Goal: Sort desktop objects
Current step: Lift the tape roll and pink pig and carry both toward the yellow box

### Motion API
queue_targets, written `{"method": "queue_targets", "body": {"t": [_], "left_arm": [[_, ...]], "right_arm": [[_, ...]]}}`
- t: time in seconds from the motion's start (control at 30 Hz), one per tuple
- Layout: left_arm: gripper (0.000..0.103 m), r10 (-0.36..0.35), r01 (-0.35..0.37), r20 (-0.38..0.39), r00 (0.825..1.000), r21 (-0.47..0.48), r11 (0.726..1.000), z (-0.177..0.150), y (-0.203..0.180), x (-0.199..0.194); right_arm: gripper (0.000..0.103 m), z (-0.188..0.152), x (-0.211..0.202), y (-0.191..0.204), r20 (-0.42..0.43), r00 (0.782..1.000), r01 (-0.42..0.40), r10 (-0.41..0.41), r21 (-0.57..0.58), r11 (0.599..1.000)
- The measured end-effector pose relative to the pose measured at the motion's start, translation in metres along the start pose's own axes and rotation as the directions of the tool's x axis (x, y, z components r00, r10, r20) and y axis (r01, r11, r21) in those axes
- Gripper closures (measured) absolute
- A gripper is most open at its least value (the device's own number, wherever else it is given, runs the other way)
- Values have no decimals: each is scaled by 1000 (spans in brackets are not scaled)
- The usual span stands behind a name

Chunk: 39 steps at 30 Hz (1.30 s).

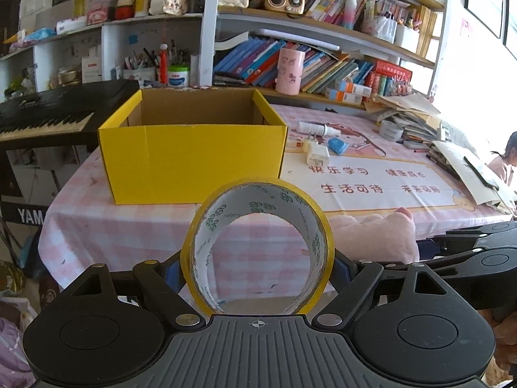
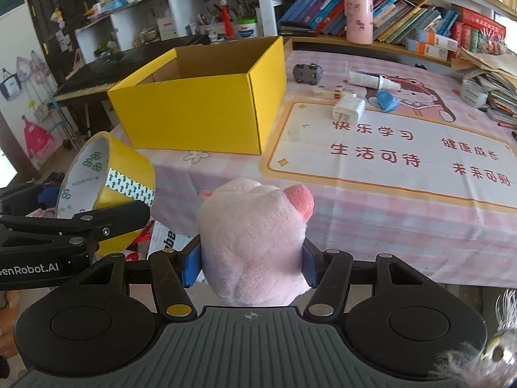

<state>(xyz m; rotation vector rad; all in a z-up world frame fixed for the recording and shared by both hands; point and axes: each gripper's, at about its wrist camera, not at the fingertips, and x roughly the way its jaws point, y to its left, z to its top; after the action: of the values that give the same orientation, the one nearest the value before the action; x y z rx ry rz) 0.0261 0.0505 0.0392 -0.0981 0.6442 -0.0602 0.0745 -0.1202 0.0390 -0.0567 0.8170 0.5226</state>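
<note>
A roll of yellow tape stands upright between the fingers of my left gripper, which is shut on it, in front of the table's near edge. My right gripper is shut on a pink plush toy, level with the left one and just to its right. An open yellow cardboard box sits on the pink checked tablecloth ahead of both grippers. The right wrist view shows the tape roll at the left and the box behind it. What lies in the box is hidden.
To the right of the box lie a white charger, a blue object, a white bottle and a grey toy car. Paper piles crowd the far right. A black keyboard stands left of the table, and bookshelves stand behind it.
</note>
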Motion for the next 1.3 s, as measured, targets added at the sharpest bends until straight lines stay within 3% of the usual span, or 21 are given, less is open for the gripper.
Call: {"method": "queue_targets", "body": {"t": [0.83, 1.3], "left_arm": [[18, 47, -46, 36, 998, -29, 999, 3, 20, -10], [18, 131, -126, 42, 991, -96, 987, 16, 44, -12]], "right_arm": [[47, 21, 13, 20, 1, 999, -47, 48, -66, 997], [47, 42, 29, 31, 0, 995, -95, 95, -103, 990]]}}
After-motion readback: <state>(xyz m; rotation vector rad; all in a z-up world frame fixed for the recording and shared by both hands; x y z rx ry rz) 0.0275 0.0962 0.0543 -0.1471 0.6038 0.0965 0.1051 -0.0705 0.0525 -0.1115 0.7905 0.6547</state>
